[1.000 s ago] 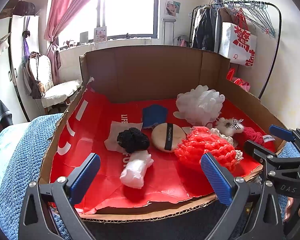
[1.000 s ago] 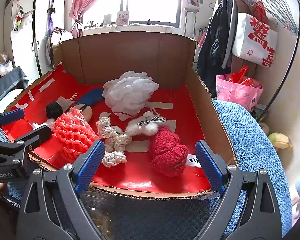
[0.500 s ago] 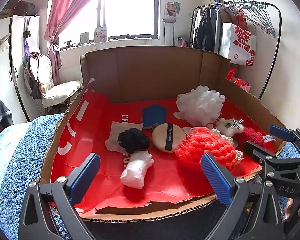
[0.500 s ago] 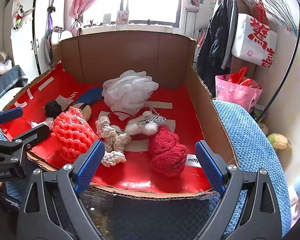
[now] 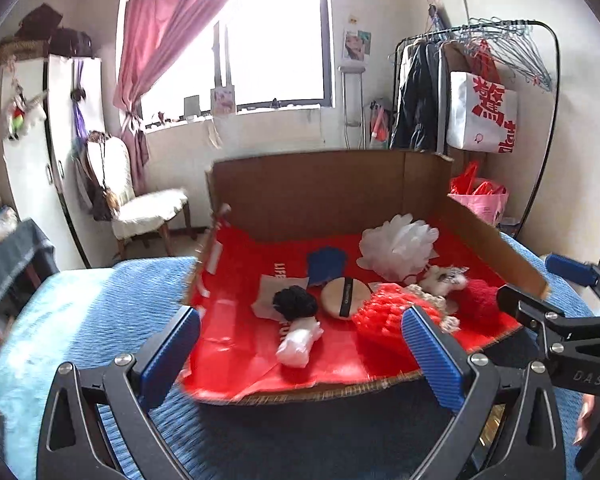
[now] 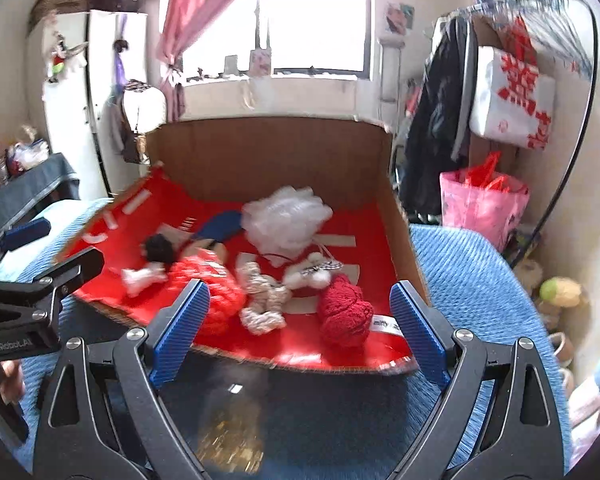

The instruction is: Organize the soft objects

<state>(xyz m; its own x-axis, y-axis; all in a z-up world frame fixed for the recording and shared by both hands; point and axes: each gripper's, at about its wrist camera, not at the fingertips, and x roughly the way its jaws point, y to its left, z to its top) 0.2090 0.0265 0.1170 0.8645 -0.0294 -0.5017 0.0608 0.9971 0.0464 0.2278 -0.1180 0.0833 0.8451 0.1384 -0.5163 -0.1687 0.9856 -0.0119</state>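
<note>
1. A cardboard box (image 5: pixel 324 188) with a red lining is seen lying on a bed covered by a blue blanket (image 5: pixel 84 320).
2. The left tongs (image 5: pixel 300 354) are held with the blue pads wide apart; nothing is gripped between them.
3. The right tongs (image 6: pixel 296 328) are likewise held spread, with nothing clamped.
4. Inside the box, a white mesh puff (image 5: pixel 398 246) is found toward 1 o'clock in the left wrist view, near the back wall.
5. A blue cloth (image 5: pixel 326 264) lies at 12 o'clock, with a round tan powder puff (image 5: pixel 346 298) just in front of it.
6. A black scrunchie (image 5: pixel 294 302) rests on a white sheet at 10 o'clock, and a white roll (image 5: pixel 298 344) lies just at its 6 o'clock.
7. A red-orange net sponge (image 5: pixel 380 312) is partly hidden by the left tongs' right pad.
8. In the right wrist view, a cream knotted rope (image 6: pixel 262 296) lies between the net sponge and a red knitted heart (image 6: pixel 344 314); a white fluffy bow (image 6: pixel 312 270) sits just behind them.
</note>
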